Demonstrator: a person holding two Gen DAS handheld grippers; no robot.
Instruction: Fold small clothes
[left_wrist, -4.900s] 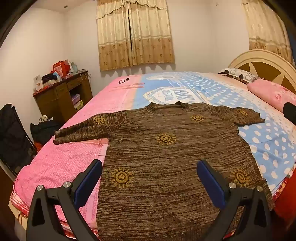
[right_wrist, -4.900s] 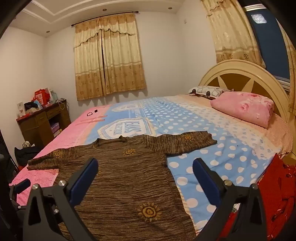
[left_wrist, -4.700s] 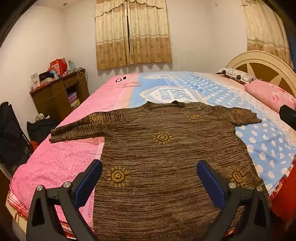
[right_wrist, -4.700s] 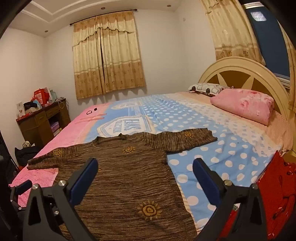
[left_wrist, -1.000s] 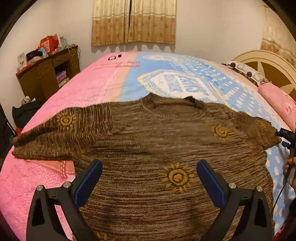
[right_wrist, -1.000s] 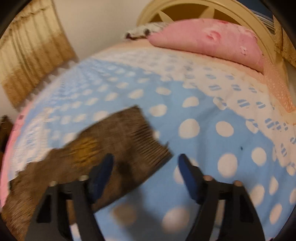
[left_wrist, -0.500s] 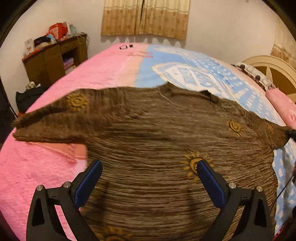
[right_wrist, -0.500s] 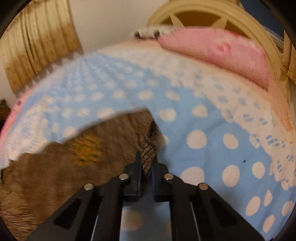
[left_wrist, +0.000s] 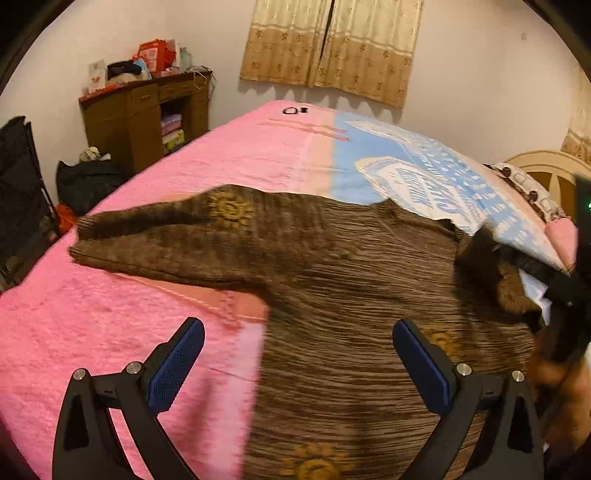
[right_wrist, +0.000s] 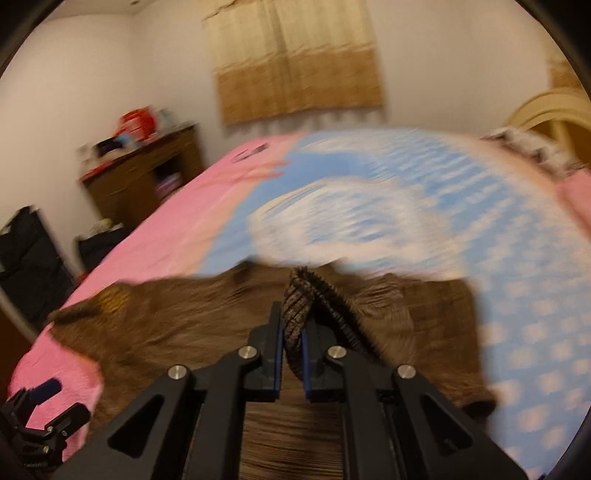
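Your right gripper (right_wrist: 291, 343) is clamped on the ribbed cuff (right_wrist: 301, 295) of the sweater (left_wrist: 351, 332), the knit bunched between its jaws; those jaws have just eased a touch wider, yet the cuff is plainly held. Your left gripper (left_wrist: 295, 363) stands wide with nothing in it, hovering over the sweater's near half by the near edge of the bed (left_wrist: 110, 325). The sweater lies face up across the bed, its body on the line where the pink cover meets the blue, the other sleeve (left_wrist: 166, 240) stretched flat toward the bed's left edge. Judging from this, you are on the first fold: bringing the pinched sleeve in over the chest. What comes next calls for carrying that cuff across and laying it flat on the body before letting go, keeping the body from dragging along; the left gripper is free to pin the cloth or go for the far sleeve, which is not yet folded
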